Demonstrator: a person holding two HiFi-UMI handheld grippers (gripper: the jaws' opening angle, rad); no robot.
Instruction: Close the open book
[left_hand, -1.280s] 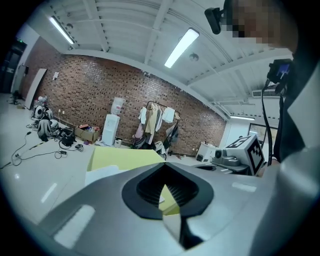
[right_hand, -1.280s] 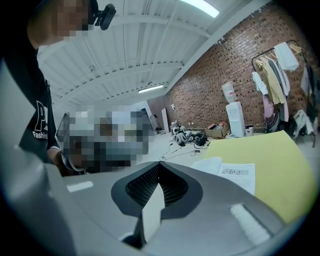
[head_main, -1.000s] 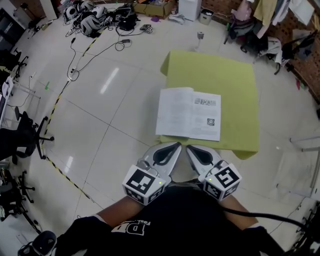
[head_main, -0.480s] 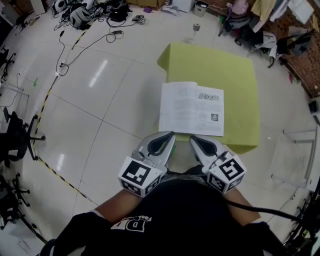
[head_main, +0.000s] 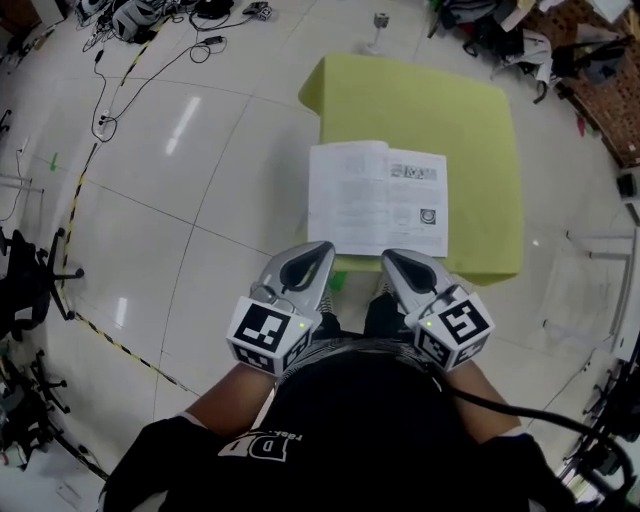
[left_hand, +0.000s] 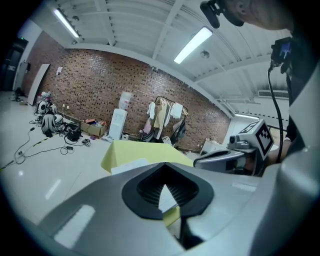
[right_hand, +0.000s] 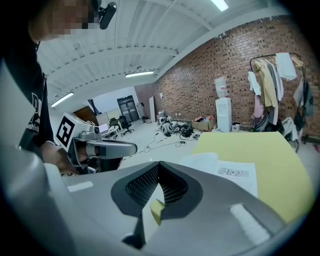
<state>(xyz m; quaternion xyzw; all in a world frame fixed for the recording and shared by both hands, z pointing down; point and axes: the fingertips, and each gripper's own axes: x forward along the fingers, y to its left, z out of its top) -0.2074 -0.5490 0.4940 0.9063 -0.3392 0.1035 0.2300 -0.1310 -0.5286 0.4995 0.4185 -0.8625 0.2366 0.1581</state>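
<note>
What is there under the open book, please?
The open book lies flat on a yellow-green cover. The cover hides whatever supports it, and the pages hide the part of the cover beneath them.

Side by side, close in front of my body: my left tongs (head_main: 318, 256) and right tongs (head_main: 394, 262), both with jaws closed and gripping nothing, tips tilted slightly downward and converging, left forearm (head_main: 222, 405) and right forearm (head_main: 478, 392) drawn in.
</note>
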